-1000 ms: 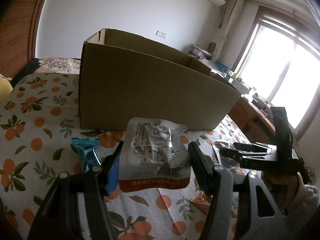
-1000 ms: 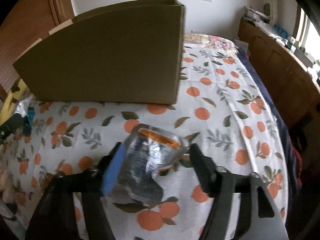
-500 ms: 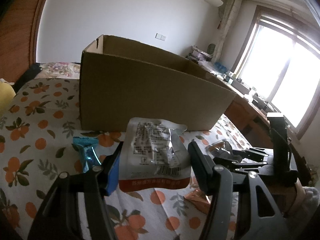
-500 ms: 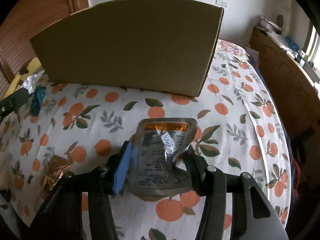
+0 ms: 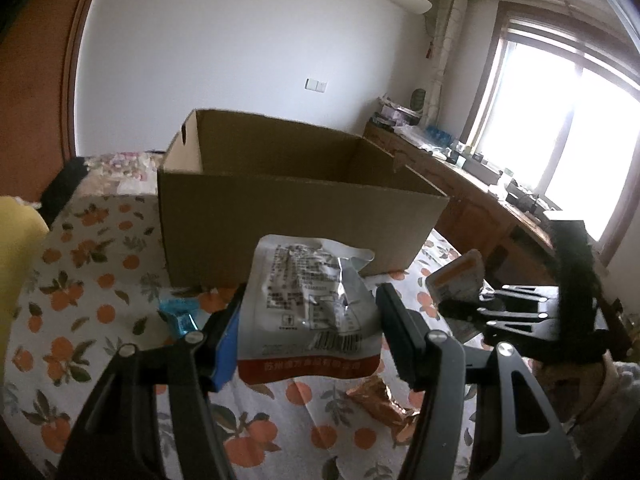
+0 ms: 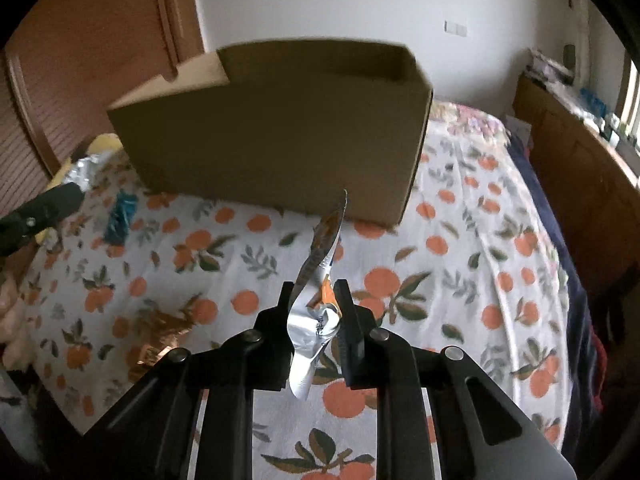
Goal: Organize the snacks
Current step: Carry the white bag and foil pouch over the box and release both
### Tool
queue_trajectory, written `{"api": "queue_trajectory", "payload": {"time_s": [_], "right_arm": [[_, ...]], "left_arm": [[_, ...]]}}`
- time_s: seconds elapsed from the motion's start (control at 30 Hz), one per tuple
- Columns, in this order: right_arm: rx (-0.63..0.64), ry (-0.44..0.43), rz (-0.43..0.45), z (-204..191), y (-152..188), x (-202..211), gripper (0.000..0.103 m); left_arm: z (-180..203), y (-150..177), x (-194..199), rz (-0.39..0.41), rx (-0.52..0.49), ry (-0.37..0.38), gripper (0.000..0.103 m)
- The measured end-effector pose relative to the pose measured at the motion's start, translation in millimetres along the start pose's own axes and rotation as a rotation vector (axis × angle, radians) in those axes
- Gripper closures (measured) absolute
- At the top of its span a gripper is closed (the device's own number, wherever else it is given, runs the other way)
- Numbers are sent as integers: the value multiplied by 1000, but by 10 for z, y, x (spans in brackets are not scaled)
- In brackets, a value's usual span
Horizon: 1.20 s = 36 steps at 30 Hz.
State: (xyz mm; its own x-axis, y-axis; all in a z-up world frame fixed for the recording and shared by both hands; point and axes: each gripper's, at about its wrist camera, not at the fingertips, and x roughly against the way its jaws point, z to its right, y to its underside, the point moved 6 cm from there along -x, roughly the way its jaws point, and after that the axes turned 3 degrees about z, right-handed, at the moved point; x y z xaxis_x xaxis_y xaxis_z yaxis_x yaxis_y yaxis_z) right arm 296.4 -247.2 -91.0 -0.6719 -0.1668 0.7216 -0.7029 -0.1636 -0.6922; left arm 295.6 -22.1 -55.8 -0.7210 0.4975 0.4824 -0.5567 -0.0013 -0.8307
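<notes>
Silver foil snack pouch [image 5: 310,304] with a red-orange bottom band, clamped flat between the fingers of the left gripper [image 5: 310,320], jaws about half spread to the pouch's width; small printed text and a barcode on its face, a line of white characters on the band, none of it legible. Second, smaller silver pouch with orange trim [image 6: 316,300] pinched edge-on in the right gripper [image 6: 314,312], jaws squeezed nearly together on it, foil crumpled between the pads; same pouch seen in the left wrist view [image 5: 458,278], off to the right of the left gripper.

Straight ahead of both grippers, an open cardboard box [image 5: 288,220] standing on the bed, flaps up; inside walls bare as far as seen, floor of the box hidden by the near wall. Between left gripper and box, a crinkled blue wrapper [image 5: 180,314] lying on the bedsheet with orange-fruit print [image 6: 440,264]. Below and right of the left gripper, a copper-brown foil wrapper [image 5: 380,402] on the sheet; left of the right gripper in its own view [image 6: 160,336].

Farther off: yellow cushion [image 5: 18,248] at far left, wooden sideboard [image 5: 480,208] under the window [image 5: 560,120], cluttered with small items too blurred to name.
</notes>
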Motion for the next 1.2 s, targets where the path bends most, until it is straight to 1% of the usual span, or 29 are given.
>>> {"api": "queue_trajectory", "payload": {"time_s": [0.23,0.43,0.53,0.73,0.83,0.93,1.03,1.2], "right_arm": [[29,-29,52,-5,-251,222,87],[77,-47,87,-88,-510,270,87],[97,-61,105,-142,-662,267,87],[138,-89,142,-249,-948,208,87],[125,-114,164,-265,-1080,175,87],[129,-118,184,-298,-1198,118,87],[145,-119,194,-348,-1294,28,87],[148,-127,200,-363,-1479,-152,87]], "left_arm": [[48,-214,36,12,-59,-42,42],[66,-416,1,21,-113,-77,42],[64,-574,-7,36,-122,-79,42],[49,-890,-86,70,-154,-95,42],[13,-1028,-157,82,-165,-97,42],[-46,-1162,-252,89,-176,-107,42],[-94,-1262,-341,93,-179,-115,42],[-223,-1359,-532,82,-156,-115,42]]}}
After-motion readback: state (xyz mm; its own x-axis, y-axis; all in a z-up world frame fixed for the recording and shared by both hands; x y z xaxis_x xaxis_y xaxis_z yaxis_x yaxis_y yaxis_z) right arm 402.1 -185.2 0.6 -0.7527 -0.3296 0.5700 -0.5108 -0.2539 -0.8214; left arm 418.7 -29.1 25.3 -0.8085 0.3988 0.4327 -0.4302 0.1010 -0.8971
